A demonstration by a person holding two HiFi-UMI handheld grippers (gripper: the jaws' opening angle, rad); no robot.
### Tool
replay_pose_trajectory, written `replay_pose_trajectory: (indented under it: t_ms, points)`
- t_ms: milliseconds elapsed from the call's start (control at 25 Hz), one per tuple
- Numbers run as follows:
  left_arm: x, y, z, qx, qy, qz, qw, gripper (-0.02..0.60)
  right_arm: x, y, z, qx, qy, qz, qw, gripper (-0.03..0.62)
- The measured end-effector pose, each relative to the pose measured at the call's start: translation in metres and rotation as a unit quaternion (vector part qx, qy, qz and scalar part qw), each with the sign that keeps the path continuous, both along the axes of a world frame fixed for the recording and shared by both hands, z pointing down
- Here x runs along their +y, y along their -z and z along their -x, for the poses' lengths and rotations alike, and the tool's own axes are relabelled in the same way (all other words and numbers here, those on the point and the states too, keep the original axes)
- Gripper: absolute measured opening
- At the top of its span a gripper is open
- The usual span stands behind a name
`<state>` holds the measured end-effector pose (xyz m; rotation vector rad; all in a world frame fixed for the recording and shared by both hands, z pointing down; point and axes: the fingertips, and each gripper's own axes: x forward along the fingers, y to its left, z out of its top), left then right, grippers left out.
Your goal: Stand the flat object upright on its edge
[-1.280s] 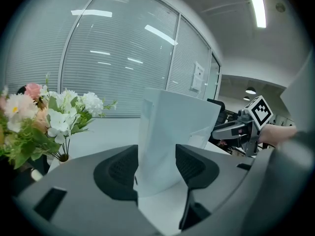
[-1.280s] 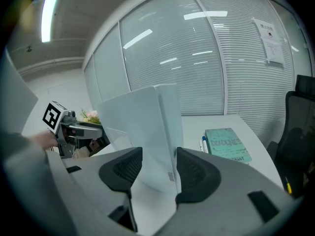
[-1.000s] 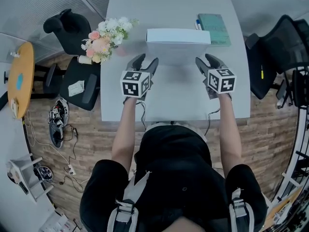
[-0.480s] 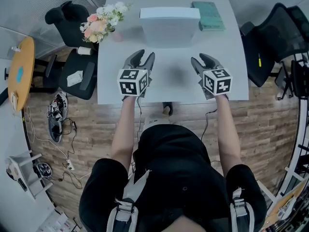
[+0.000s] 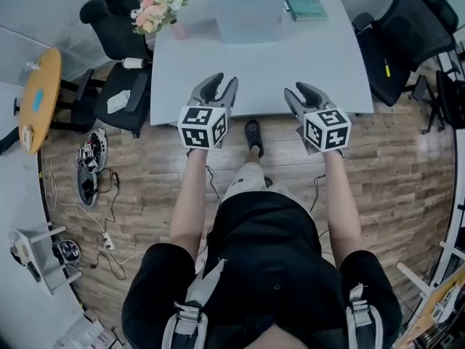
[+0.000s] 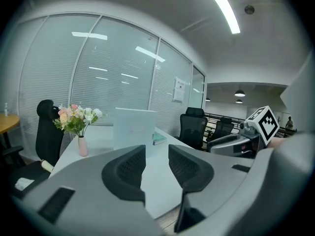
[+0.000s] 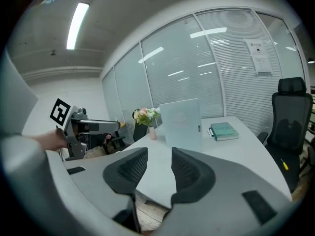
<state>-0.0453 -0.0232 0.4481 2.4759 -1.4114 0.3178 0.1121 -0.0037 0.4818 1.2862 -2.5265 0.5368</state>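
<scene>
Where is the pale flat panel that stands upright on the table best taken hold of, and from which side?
Probably the middle of its top edge, from above, pinching across the thickness. The pale flat panel stands on its lower edge on the table, broad face toward the near side: that face looks too wide to span, while the thin top edge is free.

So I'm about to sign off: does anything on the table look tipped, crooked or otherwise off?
Nothing stands out. The pale flat panel stands upright on its edge on the table, the flower vase is upright beside it, and the green book lies flat. The left gripper and right gripper hang clear, jaws closing on nothing.
</scene>
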Motion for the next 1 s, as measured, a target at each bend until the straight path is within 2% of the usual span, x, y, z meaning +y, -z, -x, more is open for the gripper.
replay_pose_trajectory:
  t_ms: [160, 360, 480, 560, 640, 880, 1000]
  points:
    - [0.047, 0.017, -0.003, 0.002, -0.007, -0.007, 0.9999, 0.149, 0.042, 0.025, 0.015, -0.014, 0.020, -0.022, 0.999, 0.160]
    - [0.082, 0.060, -0.007, 0.016, -0.015, -0.042, 0.9989, 0.134, 0.069, 0.074, 0.027, -0.034, 0.025, -0.068, 0.997, 0.142]
    - [0.097, 0.083, -0.006, 0.018, -0.021, -0.063, 0.9976, 0.126, 0.074, 0.099, 0.026, -0.033, -0.002, -0.094, 0.995, 0.115]
    - [0.103, 0.095, 0.000, 0.025, -0.022, -0.070, 0.9970, 0.091, 0.073, 0.111, 0.025, -0.031, -0.022, -0.107, 0.993, 0.096]
    - [0.109, 0.102, 0.007, 0.026, -0.022, -0.074, 0.9967, 0.086, 0.075, 0.121, 0.028, -0.034, -0.031, -0.118, 0.992, 0.092]
    - [0.127, 0.113, 0.026, 0.040, -0.026, -0.079, 0.9957, 0.063, 0.092, 0.145, 0.050, -0.043, -0.036, -0.152, 0.987, 0.021]
    - [0.135, 0.115, 0.031, 0.050, -0.024, -0.081, 0.9952, 0.049, 0.105, 0.151, 0.056, -0.058, -0.032, -0.158, 0.985, 0.014]
